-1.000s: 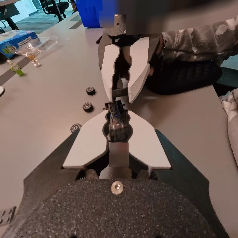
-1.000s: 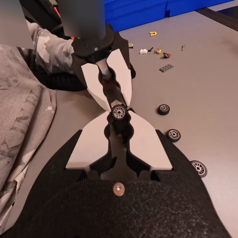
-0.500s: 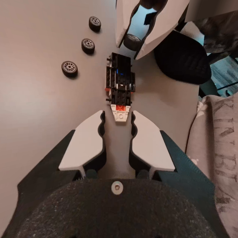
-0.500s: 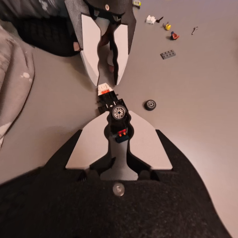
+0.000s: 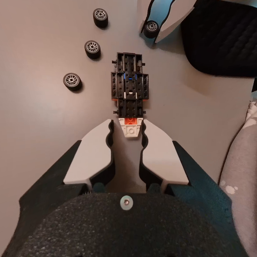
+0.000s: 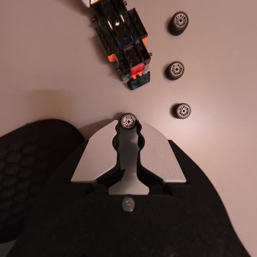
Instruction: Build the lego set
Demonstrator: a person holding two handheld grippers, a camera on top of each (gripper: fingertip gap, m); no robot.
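A black lego car chassis (image 5: 130, 86) lies upside down on the grey table, its white and orange nose between my left fingertips. It also shows in the right wrist view (image 6: 122, 40), tail end near. My left gripper (image 5: 128, 123) is open and empty around the nose. My right gripper (image 6: 128, 122) is shut on a small black wheel (image 6: 128, 122) with a grey rim, held just above the table behind the chassis tail. The right gripper and its wheel (image 5: 151, 28) also show at the top of the left wrist view.
Three loose wheels stand in a row beside the chassis (image 5: 100, 16) (image 5: 92, 48) (image 5: 71, 81), also in the right wrist view (image 6: 179, 22) (image 6: 175, 70) (image 6: 182, 110). A black padded chair seat (image 5: 222, 41) sits past the table edge. Grey clothing (image 5: 239, 180) is at the right. My hands' fingertips stand some 15 cm from each other.
My left gripper let go of the chassis, which now lies on the table. My right gripper, still holding the wheel, has pulled back away from the chassis. Both cameras now look down at the table.
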